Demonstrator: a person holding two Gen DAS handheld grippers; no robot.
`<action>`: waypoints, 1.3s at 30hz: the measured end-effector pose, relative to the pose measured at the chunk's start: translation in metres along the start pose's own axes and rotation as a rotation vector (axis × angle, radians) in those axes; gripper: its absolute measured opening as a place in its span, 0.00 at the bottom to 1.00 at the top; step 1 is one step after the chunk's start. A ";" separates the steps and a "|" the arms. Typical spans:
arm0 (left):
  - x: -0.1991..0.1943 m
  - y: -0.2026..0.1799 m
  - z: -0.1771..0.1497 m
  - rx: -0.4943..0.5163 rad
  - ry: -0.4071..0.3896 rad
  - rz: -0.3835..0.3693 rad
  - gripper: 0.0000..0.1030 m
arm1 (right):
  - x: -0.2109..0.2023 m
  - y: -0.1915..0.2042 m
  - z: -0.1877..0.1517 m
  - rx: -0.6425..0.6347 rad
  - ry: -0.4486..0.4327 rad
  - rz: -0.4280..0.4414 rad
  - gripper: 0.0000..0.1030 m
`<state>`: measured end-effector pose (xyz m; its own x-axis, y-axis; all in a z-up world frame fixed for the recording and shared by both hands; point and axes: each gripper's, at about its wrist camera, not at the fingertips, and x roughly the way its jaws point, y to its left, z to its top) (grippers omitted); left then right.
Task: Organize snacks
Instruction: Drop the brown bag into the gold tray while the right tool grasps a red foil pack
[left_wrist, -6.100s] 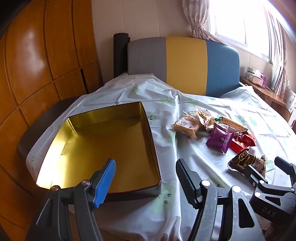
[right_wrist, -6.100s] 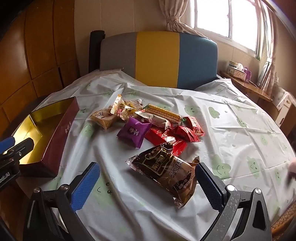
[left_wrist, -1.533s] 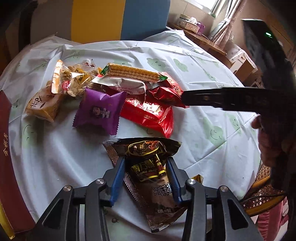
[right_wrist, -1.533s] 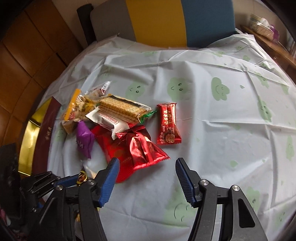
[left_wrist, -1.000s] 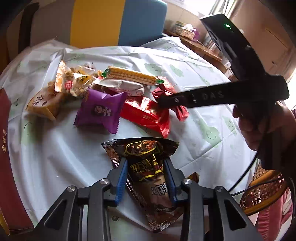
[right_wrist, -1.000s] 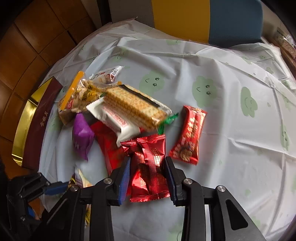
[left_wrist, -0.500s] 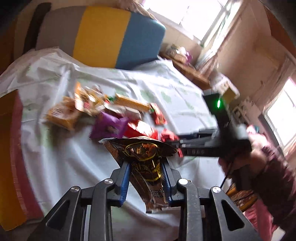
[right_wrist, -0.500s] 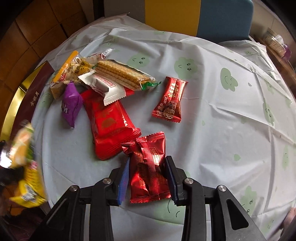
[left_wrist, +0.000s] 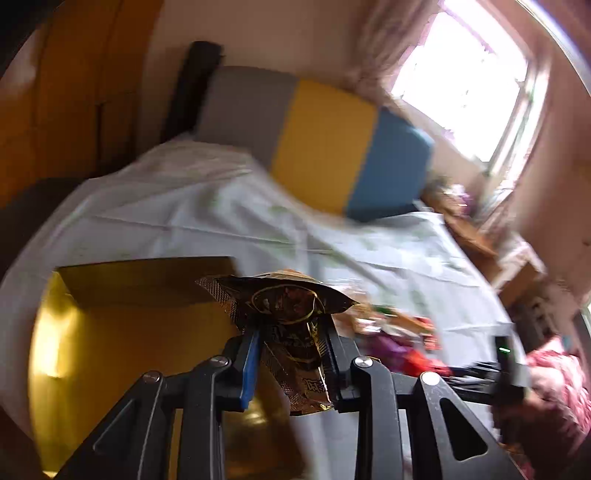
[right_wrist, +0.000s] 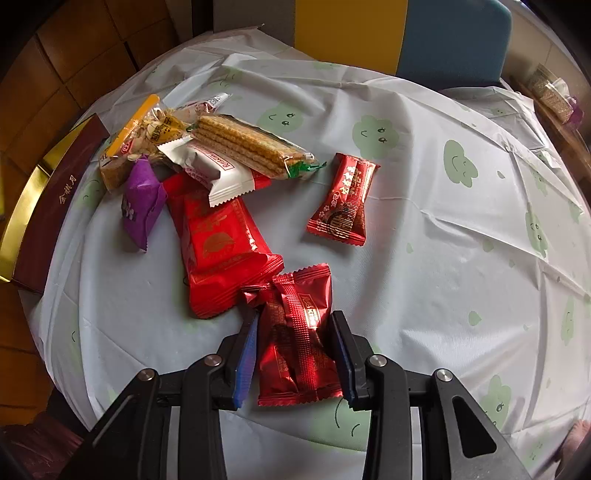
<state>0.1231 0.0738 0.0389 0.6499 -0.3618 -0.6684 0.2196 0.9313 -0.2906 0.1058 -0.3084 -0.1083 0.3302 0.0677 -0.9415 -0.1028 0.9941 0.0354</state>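
The task is judged to be at its start: nothing can be seen lying in the gold box (left_wrist: 122, 354), and no snack has been put away. The left tool (left_wrist: 291, 354) is clamped on the dark brown snack bag (left_wrist: 284, 306), which is held in the air above the box interior, ready for release. The right tool (right_wrist: 295, 350) is closed on the red foil packet (right_wrist: 295, 339), at 6 o'clock on the surface (right_wrist: 443, 258). The remaining snacks are heaped toward 10 o'clock, with a small red packet (right_wrist: 343, 201) apart near the centre. Compared with a second ago, the brown bag has been lifted off the surface and carried over to the box, the left grip having tightened fully; the right tool's hold on its packet is unchanged.
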 end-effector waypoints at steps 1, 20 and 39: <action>0.010 0.011 0.005 -0.001 0.013 0.031 0.29 | 0.000 0.000 0.000 0.000 0.000 0.000 0.37; 0.129 0.062 0.020 -0.083 0.154 0.214 0.37 | 0.004 -0.002 0.001 -0.009 -0.002 -0.005 0.39; 0.027 0.021 -0.053 -0.072 0.035 0.308 0.38 | -0.004 0.009 -0.001 0.038 -0.025 -0.040 0.36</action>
<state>0.1073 0.0816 -0.0215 0.6523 -0.0660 -0.7551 -0.0362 0.9923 -0.1180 0.1031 -0.2994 -0.1047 0.3571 0.0293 -0.9336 -0.0535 0.9985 0.0108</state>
